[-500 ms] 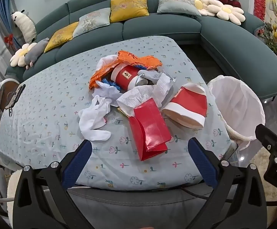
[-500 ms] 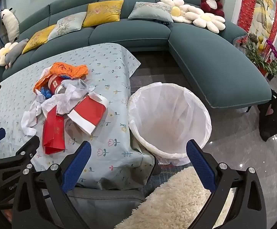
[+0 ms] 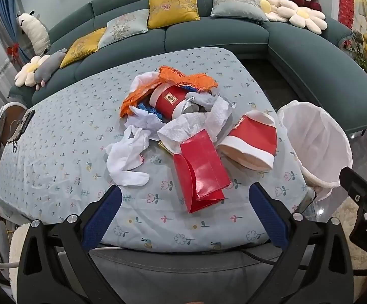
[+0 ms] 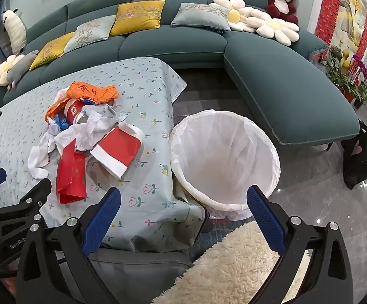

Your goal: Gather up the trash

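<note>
Pretty much nothing changed vs half second back, both views matched. Left gripper (image 3: 183,202) jaws wide apart, empty, hung low centre frame over red paper bag (image 3: 200,171). Right gripper (image 4: 183,202) also spread, empty, bin (image 4: 224,157) mid-frame. Trash pile (image 3: 181,116) sat untouched on table (image 3: 57,139), so collecting hadn't started.

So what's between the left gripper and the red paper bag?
Only bare flowered tablecloth between the open left gripper and the red paper bag, per the left wrist view.

Crumpled paper towel (image 3: 196,126) covers the red can's (image 3: 169,101) open end; the right claw (image 3: 363,202) is cut off at the picture's edge.
</note>
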{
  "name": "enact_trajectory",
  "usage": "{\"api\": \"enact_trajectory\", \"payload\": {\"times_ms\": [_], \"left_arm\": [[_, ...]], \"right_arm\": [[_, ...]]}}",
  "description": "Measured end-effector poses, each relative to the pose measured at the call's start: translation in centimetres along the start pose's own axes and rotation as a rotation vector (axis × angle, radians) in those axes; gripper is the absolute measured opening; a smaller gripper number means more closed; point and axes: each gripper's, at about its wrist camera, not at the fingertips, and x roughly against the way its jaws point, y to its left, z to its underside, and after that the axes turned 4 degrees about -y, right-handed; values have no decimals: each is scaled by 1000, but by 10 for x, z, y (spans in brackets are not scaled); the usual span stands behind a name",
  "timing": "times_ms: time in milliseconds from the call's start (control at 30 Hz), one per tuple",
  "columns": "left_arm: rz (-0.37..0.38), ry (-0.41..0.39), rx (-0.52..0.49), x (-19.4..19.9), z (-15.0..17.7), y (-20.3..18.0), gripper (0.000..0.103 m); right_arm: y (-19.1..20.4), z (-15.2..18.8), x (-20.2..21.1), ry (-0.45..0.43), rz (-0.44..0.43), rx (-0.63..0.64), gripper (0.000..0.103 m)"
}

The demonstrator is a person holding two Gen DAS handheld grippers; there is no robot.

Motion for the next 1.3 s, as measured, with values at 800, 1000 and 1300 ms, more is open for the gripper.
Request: {"api": "enact_trajectory", "payload": {"times_ms": [800,1000,1300], "left_arm": [[52,2,11,10,-14,2,96],[52,8,30,11,-16,1,96],[76,16,4,9,-21,-8,96]], "right_arm": [[-4,-4,7,-21,5,-12,96],[-6,-8,7,-28,7,-5,96],[-12,-10,6,-34,9,-16,96]]}}
